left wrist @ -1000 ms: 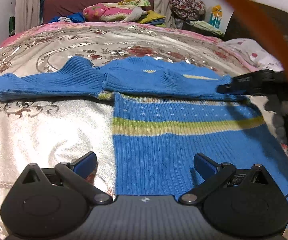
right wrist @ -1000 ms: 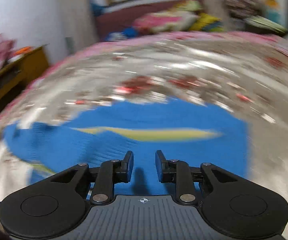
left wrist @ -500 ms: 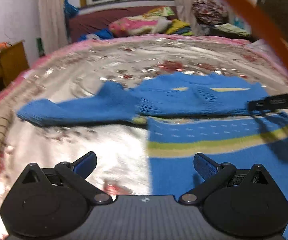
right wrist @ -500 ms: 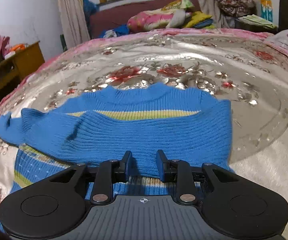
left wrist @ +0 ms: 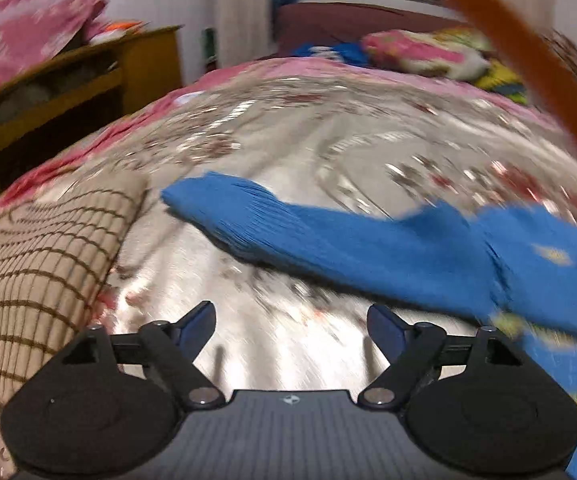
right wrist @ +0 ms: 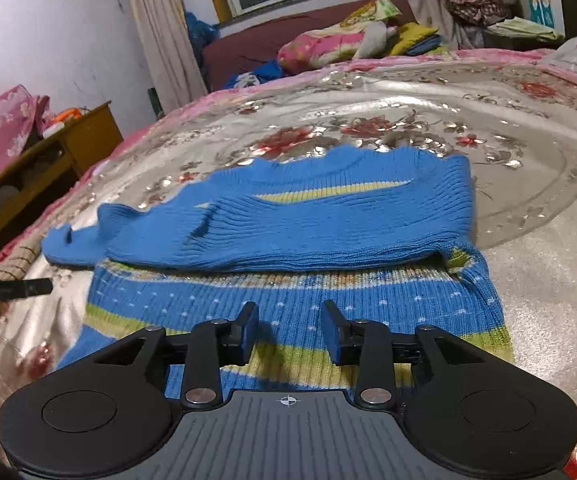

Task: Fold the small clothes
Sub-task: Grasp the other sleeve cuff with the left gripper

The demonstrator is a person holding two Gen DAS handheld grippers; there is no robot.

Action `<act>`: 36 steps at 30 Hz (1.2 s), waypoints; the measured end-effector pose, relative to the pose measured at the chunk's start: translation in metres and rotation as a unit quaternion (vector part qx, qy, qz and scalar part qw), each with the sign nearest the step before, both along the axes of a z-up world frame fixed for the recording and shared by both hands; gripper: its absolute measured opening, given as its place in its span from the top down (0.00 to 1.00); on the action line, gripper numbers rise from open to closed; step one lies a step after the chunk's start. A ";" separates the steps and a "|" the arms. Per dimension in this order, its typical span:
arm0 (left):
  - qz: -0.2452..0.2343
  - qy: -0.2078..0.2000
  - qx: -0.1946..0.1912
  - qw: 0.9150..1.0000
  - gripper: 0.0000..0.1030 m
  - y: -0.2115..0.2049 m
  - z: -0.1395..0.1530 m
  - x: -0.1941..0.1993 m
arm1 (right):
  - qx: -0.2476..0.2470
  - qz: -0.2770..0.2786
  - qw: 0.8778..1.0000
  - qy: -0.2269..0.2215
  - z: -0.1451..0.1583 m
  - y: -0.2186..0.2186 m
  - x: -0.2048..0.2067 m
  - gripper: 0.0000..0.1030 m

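- On the bed's silver floral bedspread (right wrist: pixel 528 240), the blue knit sweater (right wrist: pixel 288 216) lay flat, its right sleeve folded across the chest and its striped hem nearest your right gripper (right wrist: pixel 290 330).
- Your right gripper hung low over the sweater's yellow-green stripes, its fingers (right wrist: pixel 246 332) partway apart, just widened, with nothing between them and no pad pressing on the knit.
- Your left gripper (left wrist: pixel 290 320) hung over bare bedspread (left wrist: pixel 288 140) to the left of the sweater (left wrist: pixel 368 248), its fingers (left wrist: pixel 198 320) wide though just drawn in a little, gripping nothing.
- The sweater's left sleeve stretched out unfolded across the bedspread ahead of your left gripper, its cuff pointing toward a brown checked cloth (left wrist: pixel 36 264) at the bed's left edge.
- A wooden cabinet (right wrist: pixel 48 160) stood beside the bed, and bedding (right wrist: pixel 328 44) was piled below the window; the left view was blurred.
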State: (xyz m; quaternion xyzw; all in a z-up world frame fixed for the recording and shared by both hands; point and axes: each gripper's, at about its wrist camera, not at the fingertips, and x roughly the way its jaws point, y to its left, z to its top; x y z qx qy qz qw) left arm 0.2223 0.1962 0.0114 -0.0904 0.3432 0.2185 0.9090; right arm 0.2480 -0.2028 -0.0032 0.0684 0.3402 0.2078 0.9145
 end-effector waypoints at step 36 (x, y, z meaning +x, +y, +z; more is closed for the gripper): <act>0.149 -0.087 -0.149 0.974 0.85 0.102 -0.018 0.058 | 0.057 0.001 0.998 0.018 -0.002 -0.016 0.005 0.67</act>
